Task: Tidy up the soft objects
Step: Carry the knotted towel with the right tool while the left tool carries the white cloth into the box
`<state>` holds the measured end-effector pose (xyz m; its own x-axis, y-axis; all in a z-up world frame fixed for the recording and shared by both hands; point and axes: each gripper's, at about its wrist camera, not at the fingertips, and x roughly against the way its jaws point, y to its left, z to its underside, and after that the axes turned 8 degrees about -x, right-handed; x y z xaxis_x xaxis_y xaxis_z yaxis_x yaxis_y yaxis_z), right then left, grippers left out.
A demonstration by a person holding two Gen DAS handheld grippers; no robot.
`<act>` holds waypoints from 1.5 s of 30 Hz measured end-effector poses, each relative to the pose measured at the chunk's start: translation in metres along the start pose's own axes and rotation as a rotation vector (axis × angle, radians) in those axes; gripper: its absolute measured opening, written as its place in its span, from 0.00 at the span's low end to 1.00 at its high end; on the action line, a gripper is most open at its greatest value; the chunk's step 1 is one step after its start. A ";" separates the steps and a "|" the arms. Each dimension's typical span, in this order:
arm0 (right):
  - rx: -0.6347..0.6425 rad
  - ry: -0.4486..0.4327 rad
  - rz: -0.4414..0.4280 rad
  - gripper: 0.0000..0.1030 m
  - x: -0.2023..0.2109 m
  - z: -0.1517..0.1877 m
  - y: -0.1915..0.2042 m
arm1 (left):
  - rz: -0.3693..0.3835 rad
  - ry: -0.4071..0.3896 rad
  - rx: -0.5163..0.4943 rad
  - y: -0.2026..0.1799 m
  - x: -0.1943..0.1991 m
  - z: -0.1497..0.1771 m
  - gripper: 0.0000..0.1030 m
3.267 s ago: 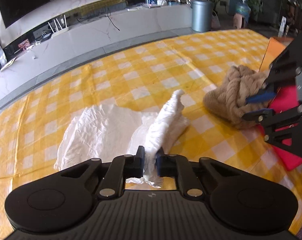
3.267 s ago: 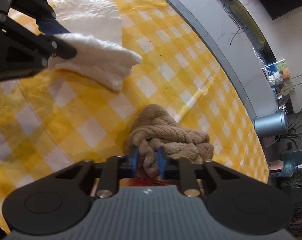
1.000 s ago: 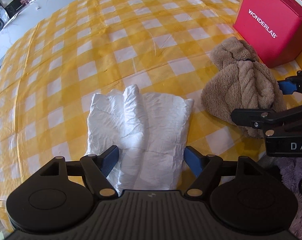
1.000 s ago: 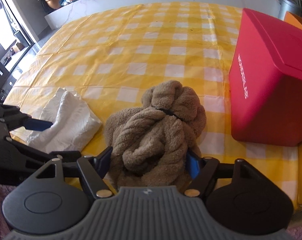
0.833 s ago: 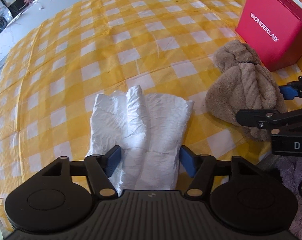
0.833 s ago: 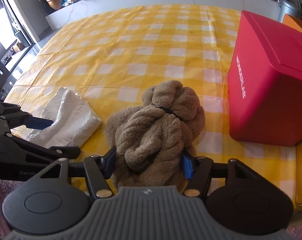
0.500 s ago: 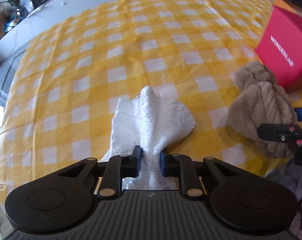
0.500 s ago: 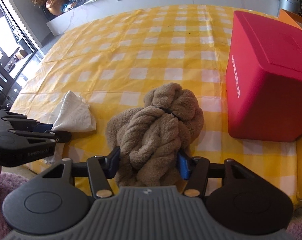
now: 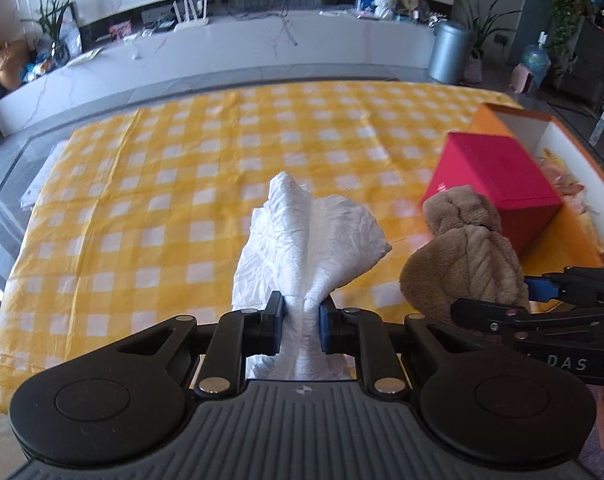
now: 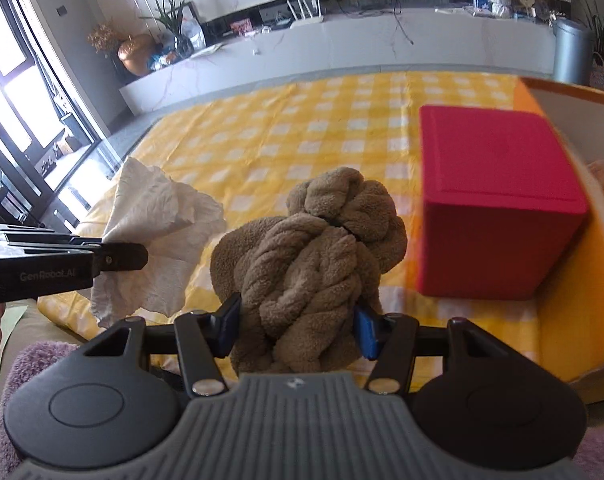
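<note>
Pinching crinkled white cloth (image 9: 309, 236) (left hand-held gripper (image 9: 300, 322)); right hand-held gripper (image 10: 296, 330) squeezes fuzzy brown bundle (image 10: 313, 268).

Both tools are built alike. The left tongs (image 9: 300, 322) sit on a ribbed grey body flanked by two round matte-black housings, each with a shallow circular recess. Black linkage arms run forward from these, pinned with bright silver screw heads, and end in fingers faced with blue pads (image 9: 325, 330). The right tongs (image 10: 296, 328) have the same grey ribbed body, black discs, silver screws and blue-padded fingers. White lettering runs along the side of each tool: "GenRobot.AI" on the left one, "DAS" on the right.
</note>
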<state>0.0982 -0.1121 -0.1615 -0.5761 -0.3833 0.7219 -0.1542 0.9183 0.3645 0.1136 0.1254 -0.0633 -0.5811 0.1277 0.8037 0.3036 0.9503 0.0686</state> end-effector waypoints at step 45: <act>0.270 0.225 0.295 0.56 0.063 -0.080 -0.251 | 0.337 0.222 -0.403 -0.301 -0.149 -0.150 0.19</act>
<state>0.1651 -0.3748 -0.1608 -0.4428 -0.0859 0.8925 -0.2308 0.9728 -0.0209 0.2220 -0.2227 -0.1147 -0.2430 0.3012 0.9221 0.7342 0.6783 -0.0282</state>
